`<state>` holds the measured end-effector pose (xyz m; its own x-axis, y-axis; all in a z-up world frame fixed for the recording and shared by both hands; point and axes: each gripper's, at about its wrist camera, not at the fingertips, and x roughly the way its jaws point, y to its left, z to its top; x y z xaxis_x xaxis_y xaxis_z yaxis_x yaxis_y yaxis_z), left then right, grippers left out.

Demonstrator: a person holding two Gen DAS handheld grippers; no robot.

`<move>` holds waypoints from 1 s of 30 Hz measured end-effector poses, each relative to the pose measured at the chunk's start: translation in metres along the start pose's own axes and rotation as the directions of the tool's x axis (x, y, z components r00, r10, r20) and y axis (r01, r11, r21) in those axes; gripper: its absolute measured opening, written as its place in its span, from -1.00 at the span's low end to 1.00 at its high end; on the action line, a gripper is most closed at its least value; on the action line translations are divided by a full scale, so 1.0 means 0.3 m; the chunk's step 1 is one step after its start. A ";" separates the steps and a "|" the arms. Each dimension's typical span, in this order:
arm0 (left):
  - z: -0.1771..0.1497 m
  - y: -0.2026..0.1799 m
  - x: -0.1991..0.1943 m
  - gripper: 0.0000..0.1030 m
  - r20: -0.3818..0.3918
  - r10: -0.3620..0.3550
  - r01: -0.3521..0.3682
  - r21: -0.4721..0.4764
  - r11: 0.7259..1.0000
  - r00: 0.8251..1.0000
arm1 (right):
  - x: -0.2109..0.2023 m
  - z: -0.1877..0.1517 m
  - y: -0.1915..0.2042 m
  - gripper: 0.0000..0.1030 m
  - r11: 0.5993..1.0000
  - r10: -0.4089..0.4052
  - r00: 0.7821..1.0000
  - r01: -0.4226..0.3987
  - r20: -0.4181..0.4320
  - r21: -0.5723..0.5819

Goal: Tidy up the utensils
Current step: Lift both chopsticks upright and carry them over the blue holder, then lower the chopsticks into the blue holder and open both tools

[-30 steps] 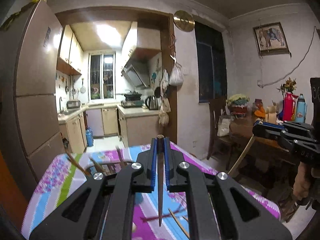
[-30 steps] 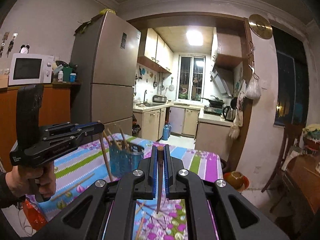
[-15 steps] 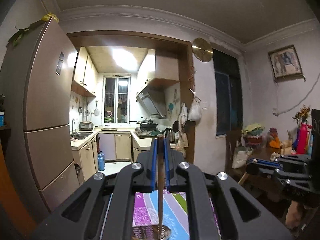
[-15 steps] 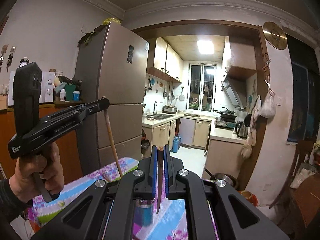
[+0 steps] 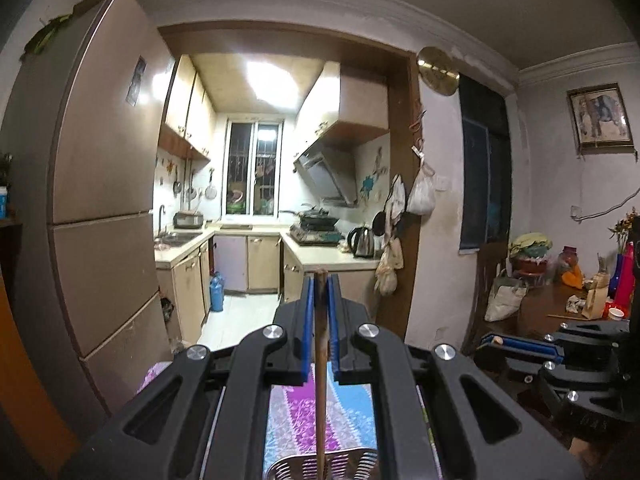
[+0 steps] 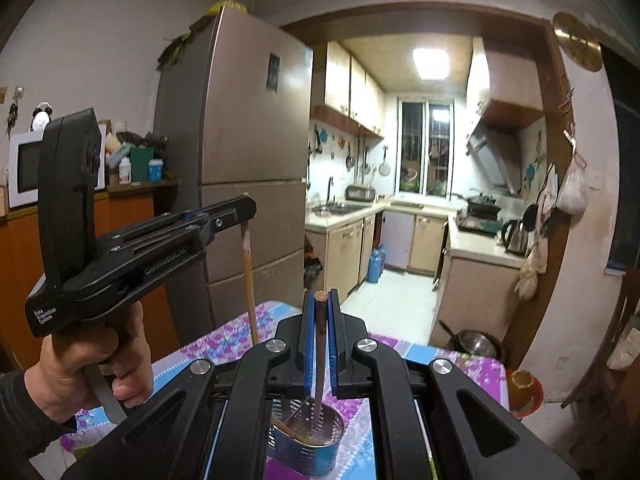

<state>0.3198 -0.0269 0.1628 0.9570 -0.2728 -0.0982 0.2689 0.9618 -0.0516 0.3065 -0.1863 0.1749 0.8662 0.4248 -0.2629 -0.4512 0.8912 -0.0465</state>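
Note:
My left gripper point(image 5: 320, 280) is shut on a light wooden chopstick point(image 5: 320, 380) that hangs straight down, its tip over the perforated metal holder point(image 5: 352, 464) at the bottom edge. My right gripper point(image 6: 321, 300) is shut on a dark wooden chopstick point(image 6: 319, 368) that points down into the blue-sided metal utensil holder point(image 6: 308, 440), which has several chopsticks lying inside. In the right wrist view the left gripper point(image 6: 244, 206) is at the left, high above the table, with its chopstick point(image 6: 249, 272) hanging down. In the left wrist view the right gripper point(image 5: 496, 342) is at the right.
The holder stands on a table with a purple, blue and white flowered cloth point(image 6: 224, 344). A tall fridge point(image 6: 240, 160) stands behind the table at the left. A doorway opens to the kitchen point(image 6: 400, 220). A cluttered wooden table point(image 5: 560, 308) stands at the right.
Both grippers have risen and come over the utensil holder, each still holding its chopstick upright. The right chopstick's tip now points into the holder; the table has dropped low in both views.

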 end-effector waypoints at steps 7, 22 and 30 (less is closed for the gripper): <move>-0.094 0.034 0.092 -0.89 -0.091 0.011 -0.010 0.007 1.000 0.996 | 0.087 -0.054 0.006 -0.86 1.000 -0.002 0.998 0.003 -0.058 0.009; -0.082 0.060 0.018 -0.34 -0.084 0.044 -0.044 -0.001 0.999 0.996 | -0.021 -0.044 -0.041 -0.78 0.998 -0.026 1.000 0.026 -0.007 0.063; -0.219 -0.069 -0.430 0.45 0.032 0.004 -0.007 0.103 0.995 0.999 | -0.436 -0.199 -0.033 -0.49 0.998 -0.039 0.993 0.033 0.116 0.055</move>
<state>0.1836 -0.0129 0.1113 0.9611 -0.2679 -0.0666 0.2715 0.9610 0.0518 0.1850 -0.2601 0.1521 0.9022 0.4052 -0.1476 -0.4100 0.9121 -0.0025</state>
